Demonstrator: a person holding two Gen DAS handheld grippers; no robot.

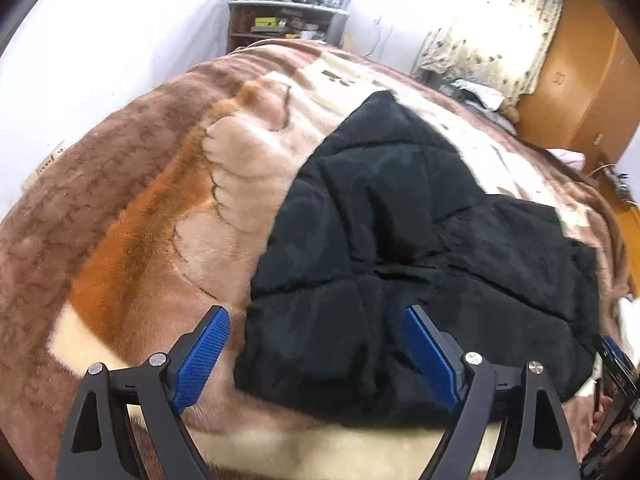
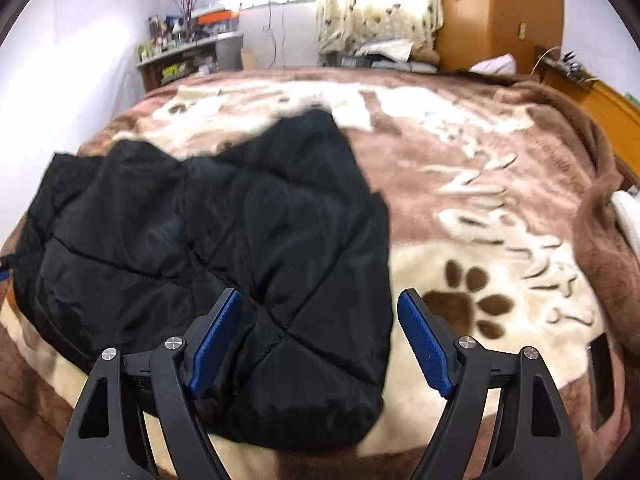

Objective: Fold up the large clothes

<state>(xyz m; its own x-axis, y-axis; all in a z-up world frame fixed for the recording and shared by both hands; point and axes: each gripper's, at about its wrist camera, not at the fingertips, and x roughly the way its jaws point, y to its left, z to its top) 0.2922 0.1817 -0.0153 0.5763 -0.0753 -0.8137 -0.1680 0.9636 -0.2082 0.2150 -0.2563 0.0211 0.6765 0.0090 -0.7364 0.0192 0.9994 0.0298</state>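
Two grippers, left gripper (image 1: 316,354) and right gripper (image 2: 320,340), jaws spread wide, holding nothing, above a black quilted jacket (image 1: 420,248) lying on the blanket (image 1: 132,216). Looks soft, puffy, slippery; best pinched at hem corners.

Jacket (image 2: 224,248): black, diamond-quilted. Blanket (image 2: 500,208): brown, cream, dark paw prints. Gripper pads (image 1: 200,360): blue, textured.

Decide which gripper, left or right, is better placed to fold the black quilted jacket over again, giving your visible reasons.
Probably the right gripper: its open jaws straddle the black quilted jacket's near corner. The left gripper, also open, sits at the opposite edge, partly over the blanket.
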